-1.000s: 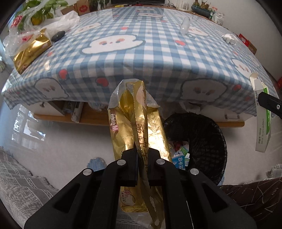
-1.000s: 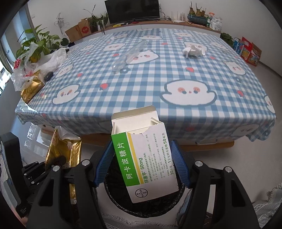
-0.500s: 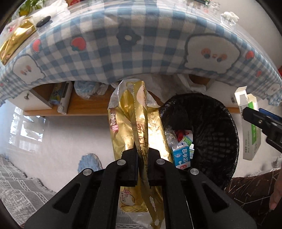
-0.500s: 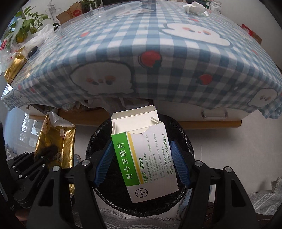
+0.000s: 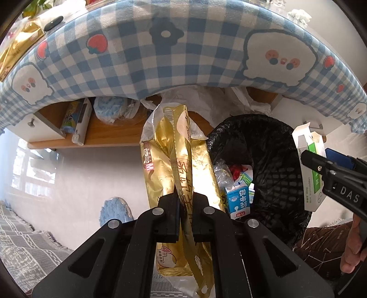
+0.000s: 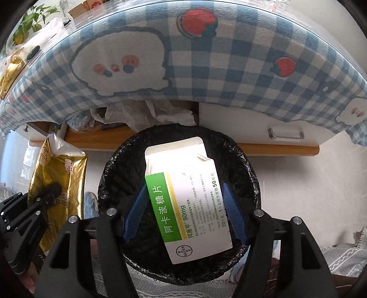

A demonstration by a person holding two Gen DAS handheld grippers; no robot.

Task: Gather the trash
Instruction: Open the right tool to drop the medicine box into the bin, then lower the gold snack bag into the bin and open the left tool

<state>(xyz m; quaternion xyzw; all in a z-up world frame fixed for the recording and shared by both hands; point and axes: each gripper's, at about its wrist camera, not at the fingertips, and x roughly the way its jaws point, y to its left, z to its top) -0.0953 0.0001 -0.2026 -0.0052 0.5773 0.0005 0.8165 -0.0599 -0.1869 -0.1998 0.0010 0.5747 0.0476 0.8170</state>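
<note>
Holding two bits of trash over/near the bin (image 6: 251,183), both not yet dropped. Right tongs (image 6: 183,206) are clamped on an empty pill box (image 6: 195,206) w/ green stripe, hanging right above the bin's black-lined mouth. Left tongs (image 5: 185,214) are pinched tight on a gold snack bag (image 5: 181,165), just beside the bin's left rim, not over it yet. Inside the bin: a milk carton (image 5: 238,200) and crumpled plastic, so some trash is already in. Left to do, prob.: release the box, swing the bag over and let go. On the worktop (image 5: 183,57), a gold packet (image 5: 20,45) at the far left edge and a white wad (image 5: 298,15) at the far right edge may need collecting. Both tongs point downward and forward, below the worktop's near edge.
</note>
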